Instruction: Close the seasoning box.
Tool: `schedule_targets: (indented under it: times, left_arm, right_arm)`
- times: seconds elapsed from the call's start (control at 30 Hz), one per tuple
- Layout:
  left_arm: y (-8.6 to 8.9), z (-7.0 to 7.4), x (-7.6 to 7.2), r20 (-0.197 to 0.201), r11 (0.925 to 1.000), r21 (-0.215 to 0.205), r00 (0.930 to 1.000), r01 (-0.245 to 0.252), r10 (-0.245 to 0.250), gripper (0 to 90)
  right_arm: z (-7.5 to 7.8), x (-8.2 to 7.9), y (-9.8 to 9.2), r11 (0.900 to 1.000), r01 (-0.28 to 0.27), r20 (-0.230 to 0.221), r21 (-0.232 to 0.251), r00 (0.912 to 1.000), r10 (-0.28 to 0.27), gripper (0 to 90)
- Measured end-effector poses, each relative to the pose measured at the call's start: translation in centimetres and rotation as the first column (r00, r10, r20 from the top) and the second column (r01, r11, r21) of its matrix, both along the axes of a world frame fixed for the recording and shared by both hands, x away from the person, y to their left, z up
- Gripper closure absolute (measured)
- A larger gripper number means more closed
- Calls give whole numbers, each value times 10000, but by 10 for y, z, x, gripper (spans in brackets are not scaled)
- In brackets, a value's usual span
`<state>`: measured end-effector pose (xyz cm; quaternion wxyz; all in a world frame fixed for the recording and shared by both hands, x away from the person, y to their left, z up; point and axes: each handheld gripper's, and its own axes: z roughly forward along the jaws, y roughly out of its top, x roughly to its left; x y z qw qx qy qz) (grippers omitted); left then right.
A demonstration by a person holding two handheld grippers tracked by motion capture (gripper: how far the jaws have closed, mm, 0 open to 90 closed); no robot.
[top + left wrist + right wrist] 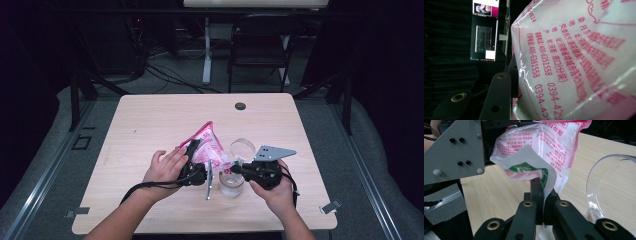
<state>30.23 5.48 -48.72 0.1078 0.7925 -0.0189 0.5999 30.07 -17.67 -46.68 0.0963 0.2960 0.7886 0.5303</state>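
The pink bag [206, 145] is held up in the middle of the high view, clamped by the left tool [194, 150]. The right tool [543, 195] sits just to the bag's right, pinched tight on a paper slip [534, 167] sticking out of it, above the clear jar [231, 184].

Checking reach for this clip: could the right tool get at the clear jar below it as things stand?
Probably not yet. The right tool is shut on a paper label from the pink bag held by the left tool, so it isn't free, though the clear jar sits close beneath.
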Motion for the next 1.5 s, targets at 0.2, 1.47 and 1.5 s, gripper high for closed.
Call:
schedule_targets:
  times: [0.2,1.47,1.5]
  left_arm:
    - [-1,0,-1,51,10000,59,10000,24,-24,645]
    - [-6,4,-1,193,9997,187,9997,168,-171,647]
    - [-6,4,-1,202,9997,187,9996,169,-173,648]
  right_arm:
    - [0,0,-1,10000,-6,4,-36,10000,6,900]
    - [-1,0,-5,10000,36,-14,-53,10000,-36,900]
    - [-1,0,-5,10000,35,-8,-55,10000,-35,900]
